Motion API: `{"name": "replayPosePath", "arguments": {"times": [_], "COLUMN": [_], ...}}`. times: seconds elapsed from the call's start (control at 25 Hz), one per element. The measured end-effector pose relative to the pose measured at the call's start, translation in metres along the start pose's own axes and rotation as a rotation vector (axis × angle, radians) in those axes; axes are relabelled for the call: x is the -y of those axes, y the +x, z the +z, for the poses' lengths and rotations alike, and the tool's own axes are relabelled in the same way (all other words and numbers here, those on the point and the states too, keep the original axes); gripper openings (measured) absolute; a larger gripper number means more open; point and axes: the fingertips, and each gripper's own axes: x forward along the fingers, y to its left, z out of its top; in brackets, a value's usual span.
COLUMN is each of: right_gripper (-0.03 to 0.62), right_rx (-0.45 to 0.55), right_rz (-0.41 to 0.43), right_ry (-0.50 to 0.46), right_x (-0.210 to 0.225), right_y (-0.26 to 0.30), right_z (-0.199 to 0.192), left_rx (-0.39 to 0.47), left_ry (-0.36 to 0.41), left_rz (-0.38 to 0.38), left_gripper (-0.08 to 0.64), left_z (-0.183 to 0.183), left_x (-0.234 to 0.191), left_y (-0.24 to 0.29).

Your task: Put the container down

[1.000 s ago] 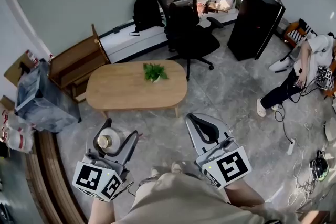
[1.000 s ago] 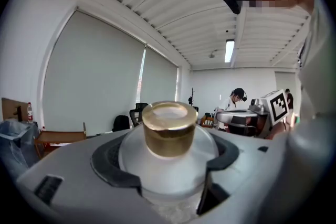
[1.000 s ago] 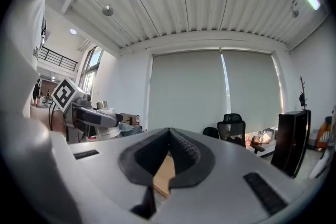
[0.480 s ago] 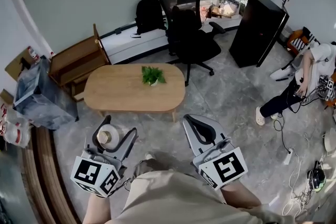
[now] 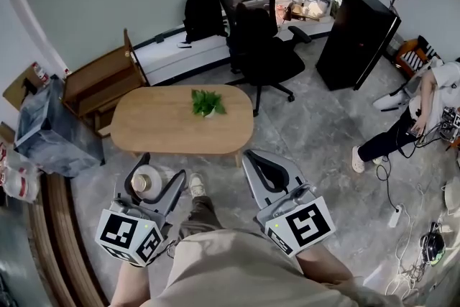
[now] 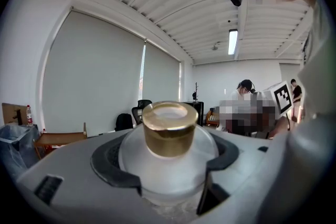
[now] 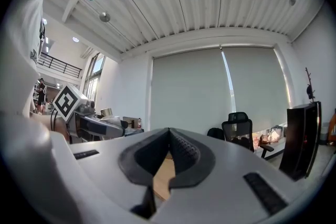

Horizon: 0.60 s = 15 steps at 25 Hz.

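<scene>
- Plainly, the left gripper [image 5: 154,176] is clamped on the container [image 6: 168,136]: its two dark pads press on either side of the rounded, frosted body.
- We see the container sitting upright between those jaws. Its gold cap [image 6: 168,128] stands clear above the pads and faces up towards the head camera.
- We find the container in the air in front of the person's left side. It is short of the near edge of the wooden table [image 5: 165,133] and is not over it.
- The right gripper [image 7: 169,136] is closed, with its pads meeting at the tips. Nothing is between them; only a sliver of wood colour shows through the narrow gap lower down.
- We see the right gripper at much the same height as the left. It is well apart from the left gripper and touches nothing.
- Counting, we make it two grippers, each with its marker cube, and one container with one cap.
- We count one table, and the only thing on it is one small green plant [image 5: 207,103], near its far edge.
- Beyond the table we count one tall black cabinet [image 5: 357,29] and one black backpack [image 5: 203,16], which rests on a low white ledge.
- One person [image 5: 424,101] sits on the floor at the right edge, well away from both grippers.
</scene>
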Motion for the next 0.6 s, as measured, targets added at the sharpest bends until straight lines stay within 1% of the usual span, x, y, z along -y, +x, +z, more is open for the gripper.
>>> {"name": "replayPosePath", "arguments": {"times": [0.24,0.4,0.6], "right_gripper": [-0.005,-0.005,-0.005], "right_rx": [-0.032,-0.054,-0.101], "right_rz": [0.020,0.022,0.014], "right_ry": [0.021,0.025,0.041], "right_x": [0.017,0.029,0.050], "right_y": [0.042,0.082,0.139], "right_z": [-0.019,-0.033,-0.047], "left_rx": [-0.004,-0.010,-0.041], "left_ry": [-0.009,-0.015,-0.029], "left_rz": [-0.003,0.000,-0.004], "left_gripper": [0.334,0.334,0.334], "left_z": [0.000,-0.002,-0.001], "left_x": [-0.027,-0.060,-0.106], "left_y": [0.032,0.057,0.095]}}
